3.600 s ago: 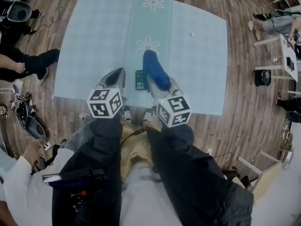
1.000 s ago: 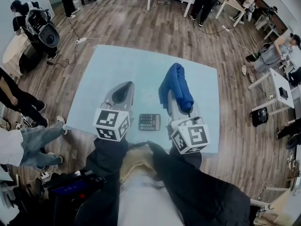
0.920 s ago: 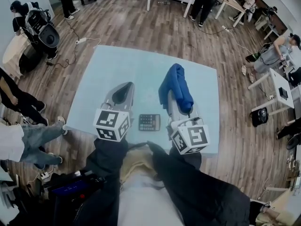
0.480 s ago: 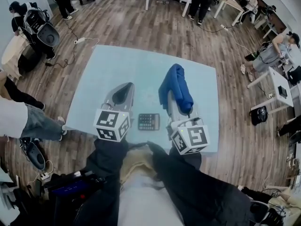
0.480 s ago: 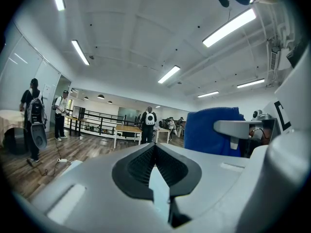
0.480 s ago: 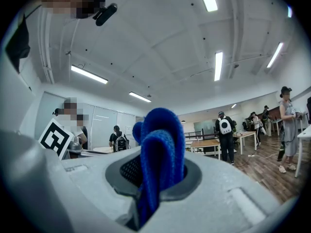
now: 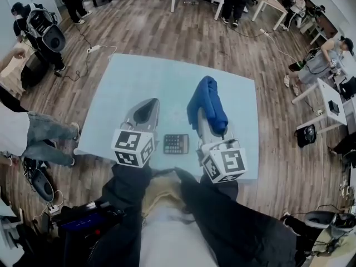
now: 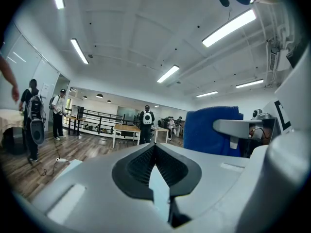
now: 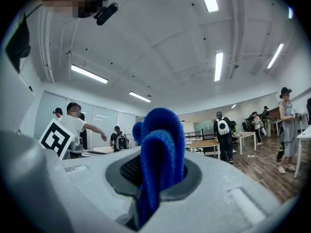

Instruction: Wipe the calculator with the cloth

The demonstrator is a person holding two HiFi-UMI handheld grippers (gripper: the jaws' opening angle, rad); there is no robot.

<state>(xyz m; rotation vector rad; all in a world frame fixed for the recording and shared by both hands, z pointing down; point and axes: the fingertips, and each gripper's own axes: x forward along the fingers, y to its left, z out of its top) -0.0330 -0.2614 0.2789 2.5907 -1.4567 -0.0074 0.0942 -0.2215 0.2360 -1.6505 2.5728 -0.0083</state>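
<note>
The calculator (image 7: 176, 143) lies on the table (image 7: 139, 77) between the two claws, level with their marker cubes and well back from both tips. The right claw (image 9: 156, 178) pinches the blue cloth (image 7: 209, 102). The left claw (image 8: 154, 152) is pressed together on nothing.

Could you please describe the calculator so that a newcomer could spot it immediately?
Start at the pale blue table and go to its near edge. The calculator lies flat there: a small dark rectangle with rows of keys, unlike the bright blue cloth held up beside it.
</note>
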